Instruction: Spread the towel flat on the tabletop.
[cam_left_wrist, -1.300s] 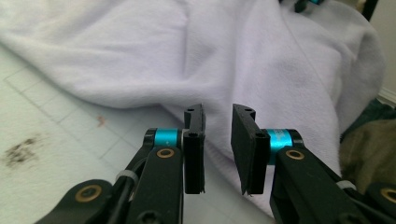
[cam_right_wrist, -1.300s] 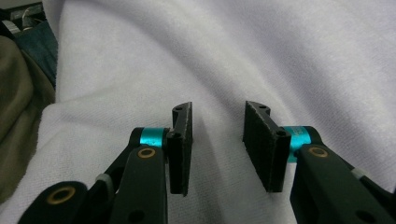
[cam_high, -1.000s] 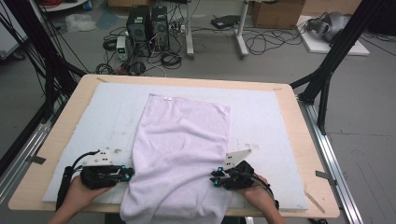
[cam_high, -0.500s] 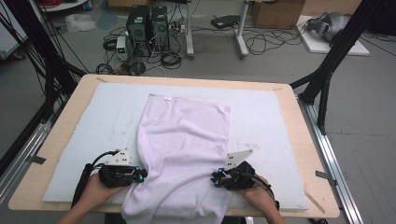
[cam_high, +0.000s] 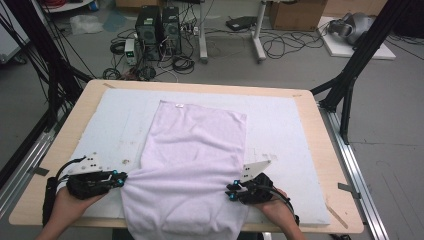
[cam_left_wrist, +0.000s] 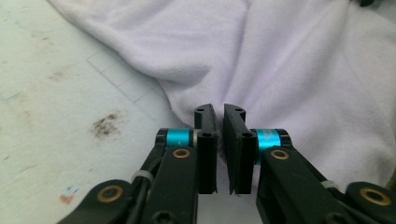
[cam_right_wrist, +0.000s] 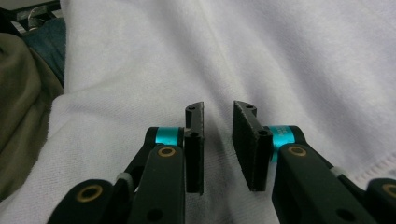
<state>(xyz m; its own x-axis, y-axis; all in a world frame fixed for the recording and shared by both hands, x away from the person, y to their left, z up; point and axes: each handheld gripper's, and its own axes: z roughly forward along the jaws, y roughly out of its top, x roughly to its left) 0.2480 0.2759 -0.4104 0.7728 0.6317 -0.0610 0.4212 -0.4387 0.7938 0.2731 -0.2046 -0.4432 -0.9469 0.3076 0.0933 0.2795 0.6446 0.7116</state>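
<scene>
A pale lilac towel (cam_high: 195, 150) lies lengthwise on the white mat (cam_high: 285, 130), and its near end hangs over the table's front edge. At its left edge, my left gripper (cam_high: 122, 177) pinches the fabric, which is drawn out to a point. In the left gripper view the jaws (cam_left_wrist: 219, 112) stand almost together with towel (cam_left_wrist: 280, 56) creases running into the tips; they have just eased open slightly. My right gripper (cam_high: 230, 192) rests at the towel's right edge. Its jaws (cam_right_wrist: 219, 109) have just been opening and stand apart over the towel (cam_right_wrist: 257, 46), which shows in the gap unpressed.
The wooden table (cam_high: 325, 150) borders the mat. A dark stain (cam_left_wrist: 105, 125) marks the mat beside the left gripper. Computer towers (cam_high: 157, 25) and cables sit on the floor behind, black frame legs (cam_high: 350, 80) stand at the right, and olive clothing (cam_right_wrist: 23, 116) lies by the front edge.
My left gripper first pushed right into the towel's edge, then drew back left, pulling that edge out to a point. The right gripper stayed in place.
</scene>
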